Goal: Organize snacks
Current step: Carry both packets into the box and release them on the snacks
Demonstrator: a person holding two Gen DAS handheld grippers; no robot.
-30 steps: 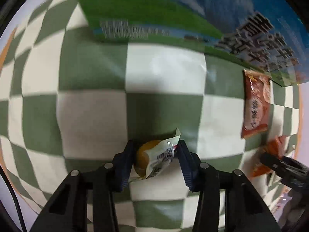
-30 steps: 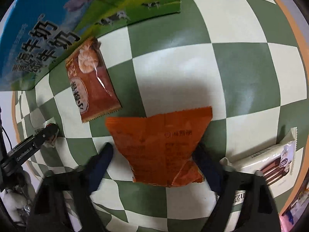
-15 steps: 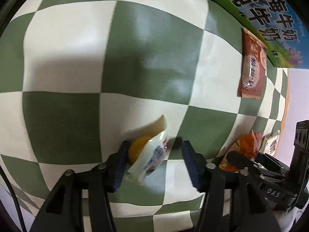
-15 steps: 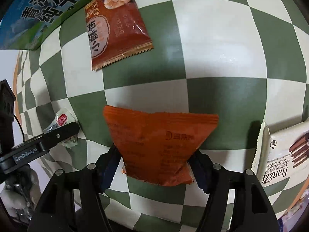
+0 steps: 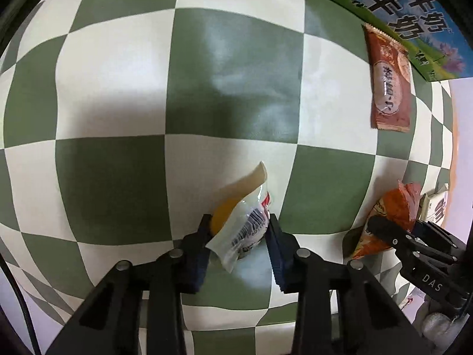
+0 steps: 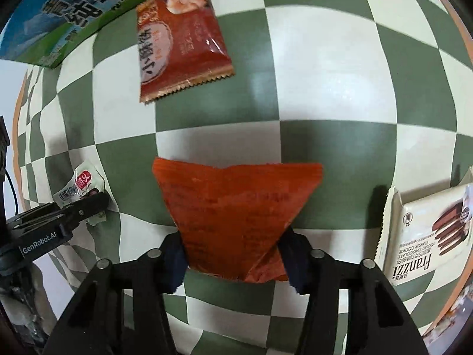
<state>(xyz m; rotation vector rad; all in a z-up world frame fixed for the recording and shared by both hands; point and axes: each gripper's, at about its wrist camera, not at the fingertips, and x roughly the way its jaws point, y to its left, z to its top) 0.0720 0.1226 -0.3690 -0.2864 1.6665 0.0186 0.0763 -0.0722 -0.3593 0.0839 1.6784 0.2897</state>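
Note:
My left gripper (image 5: 238, 232) is shut on a small clear packet with a yellow snack (image 5: 241, 224) and holds it over the green-and-white checked tablecloth (image 5: 118, 94). The same packet shows in the right wrist view (image 6: 78, 188), in the left gripper's fingers. My right gripper (image 6: 233, 250) is shut on an orange snack bag (image 6: 236, 207), squeezed at its lower end; the bag also shows in the left wrist view (image 5: 390, 216). A red-brown snack packet (image 6: 177, 41) lies flat on the cloth ahead, also seen in the left wrist view (image 5: 388, 80).
A blue-and-green milk carton box (image 6: 77, 9) lies at the far edge, also in the left wrist view (image 5: 414, 20). A white Franzzi cookie packet (image 6: 428, 230) lies at the right of the right wrist view.
Both grippers have drawn back from the milk box with their packets. The left jaws have closed tighter on the yellow snack packet. The orange bag is pinched narrower.

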